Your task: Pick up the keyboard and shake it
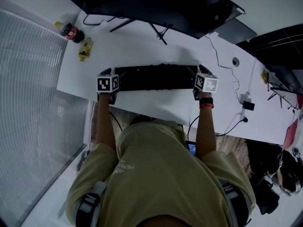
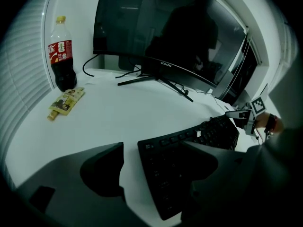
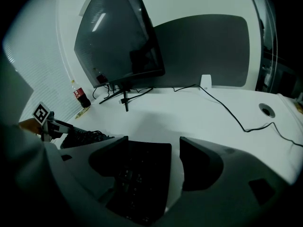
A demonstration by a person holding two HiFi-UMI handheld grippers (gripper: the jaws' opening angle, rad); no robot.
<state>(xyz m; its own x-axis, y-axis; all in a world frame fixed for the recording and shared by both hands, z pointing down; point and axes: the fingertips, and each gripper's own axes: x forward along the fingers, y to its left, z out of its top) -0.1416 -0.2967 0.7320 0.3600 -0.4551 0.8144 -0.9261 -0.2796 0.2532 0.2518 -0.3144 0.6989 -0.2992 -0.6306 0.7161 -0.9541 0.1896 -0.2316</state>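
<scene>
A black keyboard [image 1: 154, 77] lies flat on the white desk [image 1: 142, 44], in front of the person. My left gripper [image 1: 108, 84] is at the keyboard's left end and my right gripper [image 1: 205, 84] at its right end. In the left gripper view the open gripper [image 2: 152, 148] straddles the keyboard [image 2: 189, 145]. Its right jaw overlaps the keys, and bare desk shows beside its left jaw. In the right gripper view the open gripper [image 3: 154, 141] also has the keyboard [image 3: 142, 174] end between its jaws, with a strip of desk next to the right jaw.
A dark monitor [image 1: 156, 4] on a thin-legged stand is behind the keyboard. A cola bottle [image 1: 71, 32] and a snack packet [image 1: 85, 48] sit at the far left corner. Cables [image 1: 222, 56] and a round grommet [image 1: 235, 61] are to the right. The desk's near edge lies just behind the grippers.
</scene>
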